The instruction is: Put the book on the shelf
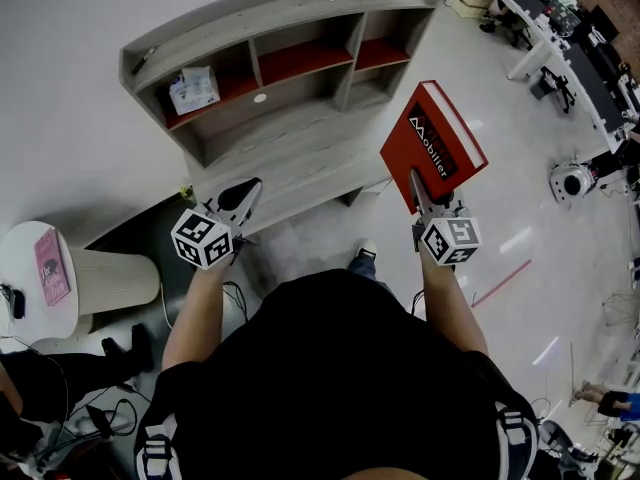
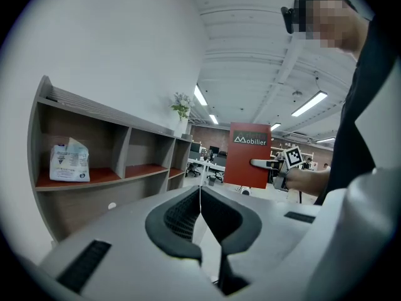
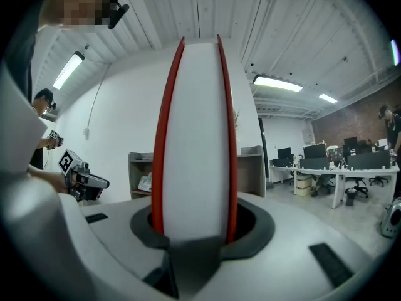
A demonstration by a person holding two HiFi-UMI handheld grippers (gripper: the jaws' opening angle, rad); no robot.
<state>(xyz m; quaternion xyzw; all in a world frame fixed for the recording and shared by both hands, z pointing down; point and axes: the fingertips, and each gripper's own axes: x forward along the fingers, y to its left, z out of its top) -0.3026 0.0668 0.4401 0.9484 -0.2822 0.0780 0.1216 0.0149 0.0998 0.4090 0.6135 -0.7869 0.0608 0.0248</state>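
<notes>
1. Round white table stands well left of the shelf; a flat pink item lies on it.
2. White packet sits in the shelf's left compartment, on the red board.
3. Left gripper is in front of the shelf's left half. Its jaws are pressed together with nothing between them.
4. Red book is in the air just off the shelf's right end, resting on no board. It is upright, with the white-lettered cover facing the left gripper.
5. Right gripper, in front of the shelf's right end, is clamped on the book's lower edge, one pad on each cover. The white page edge faces its camera.
</notes>
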